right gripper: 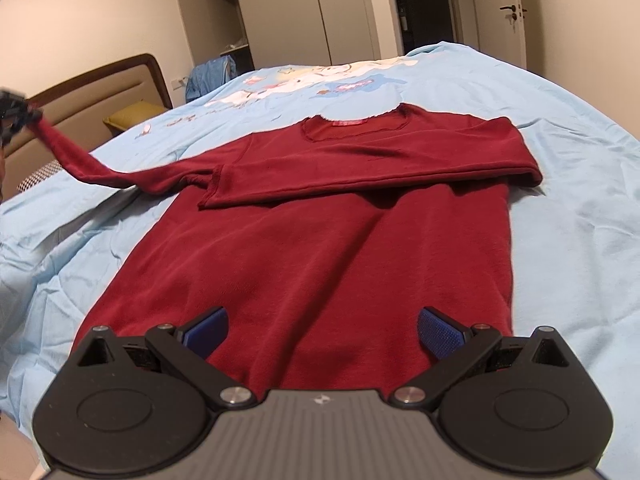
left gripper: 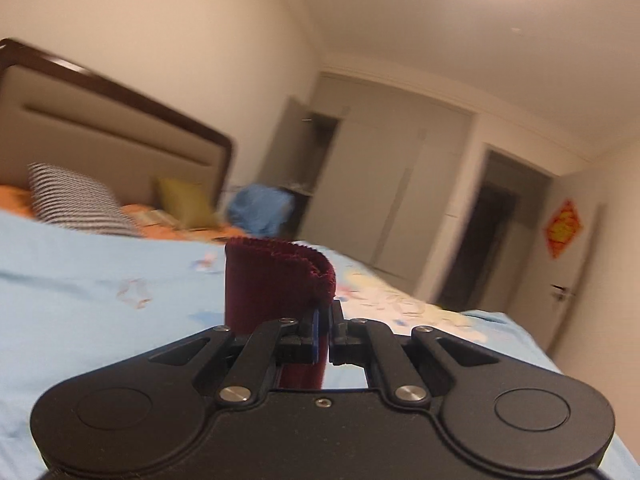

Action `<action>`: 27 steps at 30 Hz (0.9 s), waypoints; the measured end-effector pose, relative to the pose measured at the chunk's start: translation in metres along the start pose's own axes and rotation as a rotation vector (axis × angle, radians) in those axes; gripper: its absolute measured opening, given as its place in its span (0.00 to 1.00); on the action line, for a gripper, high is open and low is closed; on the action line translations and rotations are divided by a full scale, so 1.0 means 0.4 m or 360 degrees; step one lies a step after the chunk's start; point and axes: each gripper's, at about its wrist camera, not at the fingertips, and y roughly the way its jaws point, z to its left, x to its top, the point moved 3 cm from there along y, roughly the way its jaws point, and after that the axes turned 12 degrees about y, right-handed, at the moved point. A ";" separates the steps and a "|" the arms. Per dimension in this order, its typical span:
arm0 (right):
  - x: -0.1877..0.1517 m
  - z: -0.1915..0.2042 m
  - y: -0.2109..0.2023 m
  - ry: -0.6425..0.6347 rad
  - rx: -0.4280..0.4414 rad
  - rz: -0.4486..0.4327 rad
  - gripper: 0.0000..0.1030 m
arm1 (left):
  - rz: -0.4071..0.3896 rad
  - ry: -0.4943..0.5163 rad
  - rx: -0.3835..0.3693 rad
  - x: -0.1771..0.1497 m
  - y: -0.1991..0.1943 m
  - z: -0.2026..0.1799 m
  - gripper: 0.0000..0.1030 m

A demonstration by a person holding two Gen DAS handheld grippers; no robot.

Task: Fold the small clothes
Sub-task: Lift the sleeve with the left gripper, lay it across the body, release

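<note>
- Clamping the sweater's (right gripper: 320,240) left sleeve cuff (left gripper: 276,280), the left gripper's (left gripper: 324,332) fingers are lifting it off the bed (right gripper: 560,200), likely for folding inward.
- Hovering over the hem, the right gripper's (right gripper: 322,330) fingers are standing apart, empty.

Left wrist view looks level across the bed (left gripper: 80,280); right wrist view tilts down; both share the wardrobe (right gripper: 280,12).

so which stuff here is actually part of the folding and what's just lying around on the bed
Part of the job:
- dark red long-sleeved knit top, spread on the bed
- its cuff, pinched in the shut left claw
- right claw, open over the hem

Just lying about:
- light blue cartoon-print bedsheet
- black-and-white striped pillow
- olive green cushion
- blue cloth heap
</note>
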 end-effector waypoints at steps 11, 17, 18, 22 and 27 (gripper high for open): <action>0.026 -0.088 -0.040 0.0105 -0.0085 -0.0103 1.00 | 0.0058 0.0236 -0.0576 -0.092 0.026 -0.453 0.03; 0.029 -0.150 -0.073 0.0153 -0.0185 -0.0145 1.00 | 0.0215 0.0293 -0.0839 -0.256 0.043 -0.631 0.03; 0.028 -0.160 -0.079 0.0164 -0.0200 -0.0149 1.00 | 0.0254 0.0298 -0.0874 -0.287 0.050 -0.656 0.03; 0.023 -0.198 -0.096 0.0207 -0.0250 -0.0154 1.00 | 0.0401 0.0331 -0.0969 -0.407 0.064 -0.734 0.03; 0.015 -0.230 -0.113 0.0246 -0.0294 -0.0153 1.00 | 0.0544 0.0349 -0.1023 -0.518 0.083 -0.786 0.03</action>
